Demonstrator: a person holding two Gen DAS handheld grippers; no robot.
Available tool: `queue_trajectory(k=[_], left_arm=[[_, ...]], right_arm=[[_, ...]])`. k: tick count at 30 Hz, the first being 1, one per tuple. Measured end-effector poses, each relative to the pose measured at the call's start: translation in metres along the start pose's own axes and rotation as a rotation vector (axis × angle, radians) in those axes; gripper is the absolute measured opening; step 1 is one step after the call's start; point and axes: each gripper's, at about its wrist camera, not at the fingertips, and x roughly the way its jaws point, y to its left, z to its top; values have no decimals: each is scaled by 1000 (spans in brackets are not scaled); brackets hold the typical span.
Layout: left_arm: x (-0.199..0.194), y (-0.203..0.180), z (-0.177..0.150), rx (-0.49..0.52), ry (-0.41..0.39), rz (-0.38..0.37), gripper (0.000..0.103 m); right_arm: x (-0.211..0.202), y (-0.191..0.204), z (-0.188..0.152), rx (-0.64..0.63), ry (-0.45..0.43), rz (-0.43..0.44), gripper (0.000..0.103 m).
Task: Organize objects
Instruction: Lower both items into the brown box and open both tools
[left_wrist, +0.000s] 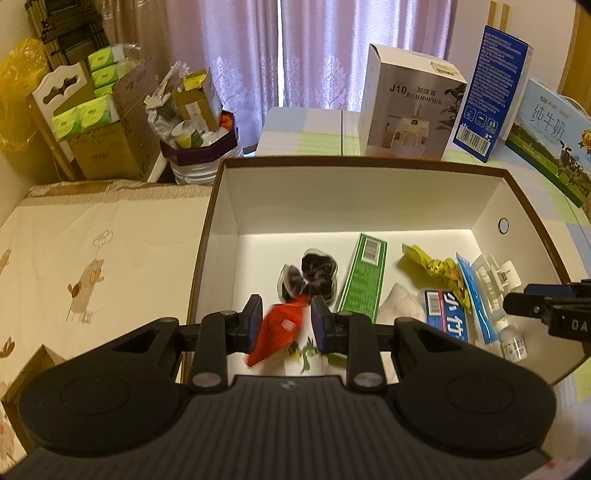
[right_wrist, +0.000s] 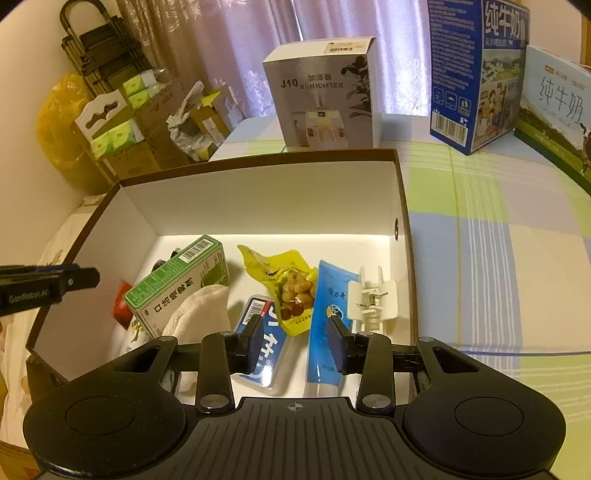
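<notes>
Left wrist view: we look down into an open white box (left_wrist: 369, 199) with a brown rim, standing on a checked cloth.
Left claw (left_wrist: 285, 321): released; we see its jaws spread, and a blurred red packet (left_wrist: 279, 332) sits between them, touching neither pad that we can make out.
Red packet: low in the box, at 6 o'clock from a dark packet (left_wrist: 317, 275).
Green carton (left_wrist: 364, 277): at 3 o'clock from the dark packet, lying flat.
Right claw (left_wrist: 517, 301): we see only its tip, entering at 3 o'clock over the box's right side.

Right wrist view: the same box (right_wrist: 258, 199), seen from its right end.
Right claw (right_wrist: 297, 334): released and holding nothing; its jaws hang apart above a blue-and-white pack (right_wrist: 264, 350) and a blue tube (right_wrist: 328, 314).
Yellow snack bag (right_wrist: 288, 284): at 12 o'clock from the claw.
White clip (right_wrist: 373, 299): at 3 o'clock from the tube, near the box wall.
White cloth (right_wrist: 199, 314): lying against the green carton (right_wrist: 177, 284).
Left claw (right_wrist: 81, 277): its tip comes in at 9 o'clock.
</notes>
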Motion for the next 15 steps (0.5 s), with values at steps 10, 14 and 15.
queue_trajectory(k=[10, 14, 15], left_arm=[[-9, 0, 1, -8, -23, -58, 70], [-24, -1, -9, -15, -35, -83, 81], [-29, -1, -11, -18, -41, -86, 86]], right_arm=[[-29, 2, -14, 21, -28, 14, 52], [-45, 3, -22, 38, -45, 10, 54], [-49, 4, -24, 36, -48, 9, 54]])
